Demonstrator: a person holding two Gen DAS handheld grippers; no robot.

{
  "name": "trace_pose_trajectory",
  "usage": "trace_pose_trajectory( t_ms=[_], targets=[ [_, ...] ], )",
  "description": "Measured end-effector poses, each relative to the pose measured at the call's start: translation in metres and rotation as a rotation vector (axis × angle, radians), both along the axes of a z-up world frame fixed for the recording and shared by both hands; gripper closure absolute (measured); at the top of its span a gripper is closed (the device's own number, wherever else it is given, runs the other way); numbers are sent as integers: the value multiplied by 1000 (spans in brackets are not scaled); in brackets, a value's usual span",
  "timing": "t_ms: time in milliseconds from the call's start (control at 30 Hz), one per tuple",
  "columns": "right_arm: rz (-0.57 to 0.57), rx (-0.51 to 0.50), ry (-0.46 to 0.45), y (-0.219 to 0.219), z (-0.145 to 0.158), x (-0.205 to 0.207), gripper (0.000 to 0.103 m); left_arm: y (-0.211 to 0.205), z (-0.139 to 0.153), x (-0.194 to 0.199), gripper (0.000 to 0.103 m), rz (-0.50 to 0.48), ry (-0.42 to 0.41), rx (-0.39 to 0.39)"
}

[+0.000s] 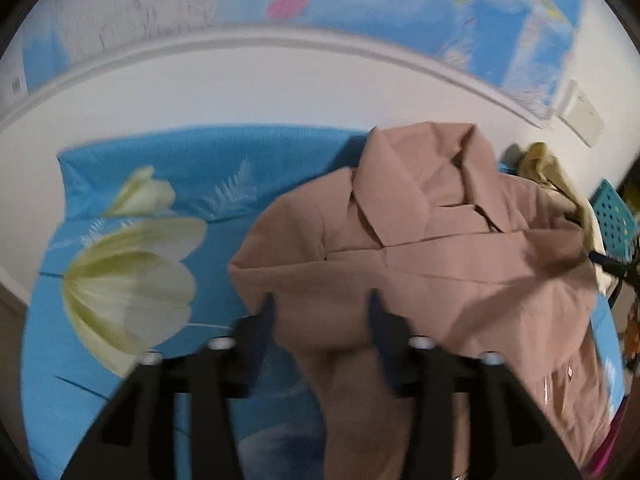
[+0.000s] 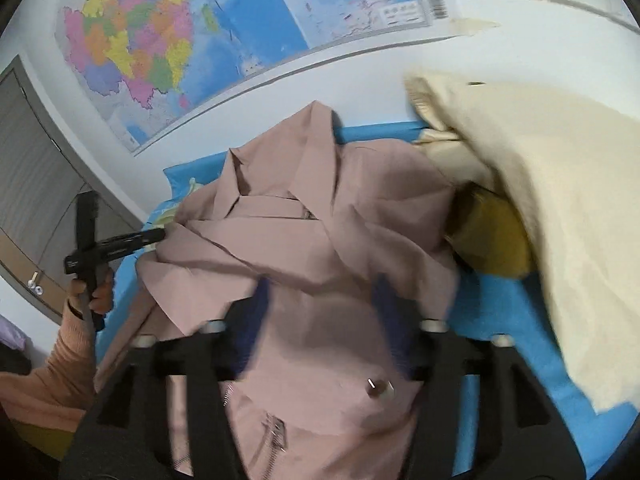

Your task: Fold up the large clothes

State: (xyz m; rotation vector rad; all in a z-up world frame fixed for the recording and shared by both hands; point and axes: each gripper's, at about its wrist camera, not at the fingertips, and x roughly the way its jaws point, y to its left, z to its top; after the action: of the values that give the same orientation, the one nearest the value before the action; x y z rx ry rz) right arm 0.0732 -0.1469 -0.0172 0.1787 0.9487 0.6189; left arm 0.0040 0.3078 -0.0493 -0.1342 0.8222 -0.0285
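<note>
A dusty-pink jacket (image 1: 432,256) with a wide collar lies partly folded on the blue flowered bedsheet (image 1: 132,200). My left gripper (image 1: 322,306) is open, its fingers straddling the jacket's near left fold, fabric between them. In the right wrist view the same jacket (image 2: 304,240) shows zips and a snap button near the camera. My right gripper (image 2: 322,292) is open over the jacket's lower part, fabric between its fingers. The left gripper (image 2: 156,236) also shows there at the jacket's left edge, held by a hand.
A cream garment (image 2: 552,208) and a mustard one (image 2: 496,236) are piled at the right of the bed. A teal perforated basket (image 1: 612,216) stands at the far right. The wall with maps (image 2: 168,48) runs behind the bed.
</note>
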Motion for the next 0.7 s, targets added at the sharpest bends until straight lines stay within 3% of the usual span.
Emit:
trace_pose_trajectory(
  t_ms=[100, 167, 267, 333, 367, 433, 533, 633, 700],
  targets=[
    [-63, 1, -23, -16, -1, -12, 18, -10, 3, -18, 47, -61, -14, 35],
    [-68, -21, -9, -16, -12, -16, 17, -19, 3, -22, 46, -89, -11, 68],
    [-63, -75, 39, -5, -33, -12, 20, -37, -7, -15, 36, -139, 26, 95],
    [-50, -78, 57, 3, -43, -7, 43, -46, -20, -2, 36, -135, 72, 115],
    [-42, -103, 60, 8, -46, -4, 71, -47, -27, 4, 36, -125, 100, 115],
    [-26, -149, 30, 19, -39, -2, 79, -45, -37, 12, 64, -92, 124, 128],
    [-18, -170, -95, 26, 0, -6, 85, -34, -31, 8, 88, -42, 70, 94],
    [-30, -133, -207, 24, 39, -8, 86, -29, -11, -2, 95, -14, -13, 76],
    [-28, -154, -236, 29, 48, -1, 86, -31, -5, -3, 95, -3, -47, 96]
  ],
)
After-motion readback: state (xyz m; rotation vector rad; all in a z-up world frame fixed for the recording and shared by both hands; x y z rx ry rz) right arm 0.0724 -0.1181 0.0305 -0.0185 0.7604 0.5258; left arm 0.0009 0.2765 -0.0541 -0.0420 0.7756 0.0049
